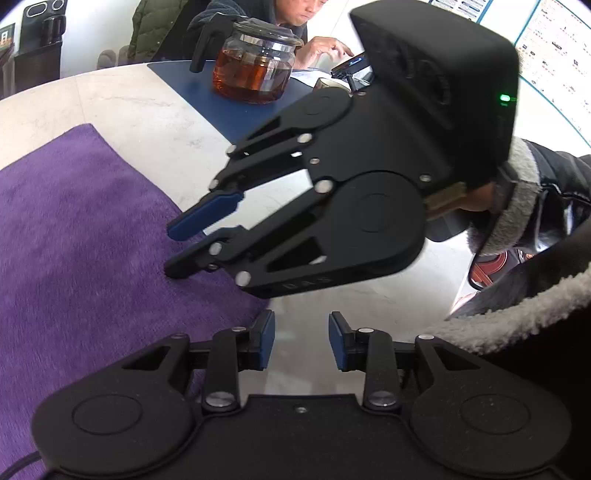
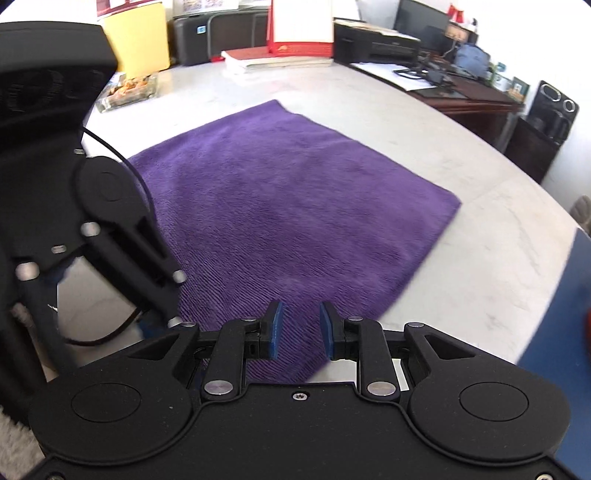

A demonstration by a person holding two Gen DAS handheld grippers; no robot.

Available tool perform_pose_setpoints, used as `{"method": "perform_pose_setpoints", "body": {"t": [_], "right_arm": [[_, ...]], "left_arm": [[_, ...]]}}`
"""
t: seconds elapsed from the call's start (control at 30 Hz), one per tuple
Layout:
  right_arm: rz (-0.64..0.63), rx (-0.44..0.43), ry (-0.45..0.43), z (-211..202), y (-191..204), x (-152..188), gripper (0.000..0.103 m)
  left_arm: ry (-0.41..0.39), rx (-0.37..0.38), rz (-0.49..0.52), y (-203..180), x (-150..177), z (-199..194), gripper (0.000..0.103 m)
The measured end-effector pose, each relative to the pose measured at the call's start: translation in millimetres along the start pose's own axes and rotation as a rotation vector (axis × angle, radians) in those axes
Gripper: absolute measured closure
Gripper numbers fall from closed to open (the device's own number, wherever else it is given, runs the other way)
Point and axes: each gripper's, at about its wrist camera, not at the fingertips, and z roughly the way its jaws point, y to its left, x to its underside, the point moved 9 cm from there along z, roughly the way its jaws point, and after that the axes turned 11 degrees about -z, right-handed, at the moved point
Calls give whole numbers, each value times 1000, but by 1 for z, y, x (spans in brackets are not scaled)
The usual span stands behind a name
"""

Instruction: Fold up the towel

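A purple towel point(image 2: 288, 206) lies flat on the pale marble table; it also shows in the left wrist view point(image 1: 81, 236). My right gripper point(image 2: 298, 328) is open, its fingers over the towel's near edge with nothing between them. In the left wrist view the right gripper point(image 1: 184, 247) hangs just over the towel's right edge, jaws apart. My left gripper point(image 1: 302, 339) is open and empty, above bare table just right of the towel's near corner. It shows in the right wrist view as a black body at the left; its tips are hidden.
A glass teapot point(image 1: 255, 62) of tea stands on a blue mat point(image 1: 236, 107) at the far side, where a seated person point(image 1: 295, 22) uses a phone. A glass dish point(image 2: 129, 90), papers point(image 2: 266, 59) and printers point(image 2: 373, 40) stand at the table's far end.
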Motion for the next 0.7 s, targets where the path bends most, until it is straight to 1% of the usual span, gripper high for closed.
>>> {"method": "perform_pose_setpoints", "body": {"t": [0.1, 0.2, 0.27, 0.3, 0.33, 0.4, 0.47, 0.5, 0.6, 0.67, 0.7], "right_arm": [[-15, -8, 9, 1, 2, 2, 81], [-18, -17, 12, -2, 3, 2, 81], [-21, -23, 9, -6, 5, 1, 81], [-18, -30, 6, -6, 6, 1, 81], [-14, -38, 2, -7, 7, 1, 81], [-14, -50, 3, -8, 10, 3, 81], [-8, -62, 3, -9, 11, 4, 81], [-5, -67, 5, -9, 12, 4, 81], [-6, -75, 14, -9, 17, 5, 81], [-19, -76, 35, -6, 21, 4, 81], [-30, -70, 48, -6, 22, 5, 81]], "left_arm": [[-14, -20, -6, -3, -1, -2, 73], [-61, -65, -26, -1, -5, -22, 73], [-102, -124, -66, 14, -4, -46, 72], [-122, -167, -95, 26, -3, -58, 72], [-153, -230, -139, 45, -3, -75, 72], [-186, -318, -210, 77, 0, -96, 72], [-191, -407, -257, 108, 4, -110, 72], [-190, -424, -270, 118, 5, -112, 72], [-162, -453, -302, 147, 13, -118, 72], [-118, -463, -295, 159, 25, -118, 72], [-103, -468, -276, 162, 29, -119, 72]]}}
